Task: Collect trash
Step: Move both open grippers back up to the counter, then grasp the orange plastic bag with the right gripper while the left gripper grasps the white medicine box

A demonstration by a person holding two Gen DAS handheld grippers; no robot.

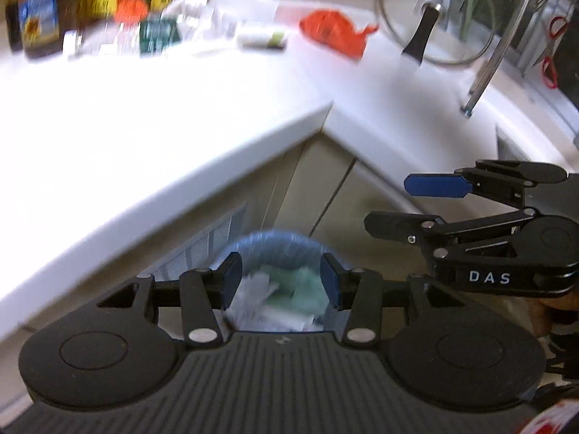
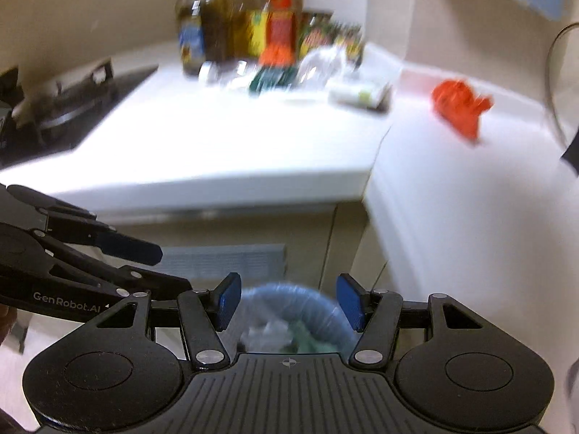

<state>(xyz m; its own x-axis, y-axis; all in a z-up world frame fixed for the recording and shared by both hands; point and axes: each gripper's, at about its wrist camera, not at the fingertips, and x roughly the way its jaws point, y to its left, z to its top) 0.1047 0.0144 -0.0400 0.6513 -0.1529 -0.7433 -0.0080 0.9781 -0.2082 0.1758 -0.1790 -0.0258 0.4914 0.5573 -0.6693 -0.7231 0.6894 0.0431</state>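
Both the left claw (image 1: 280,282) and right claw (image 2: 288,302) gape empty above a blue-lined bin (image 1: 278,249) of crumpled white and green trash (image 1: 286,296)

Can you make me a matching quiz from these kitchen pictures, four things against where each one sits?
Things:
1. orange bag
2. trash bin
3. bottles
4. glass lid

Places:
A. on the floor below both grippers
B. crumpled on the white counter's right wing
C. standing at the back of the counter
D. propped upright near the dish rack

Pairs: 1-B, 2-A, 3-C, 4-D
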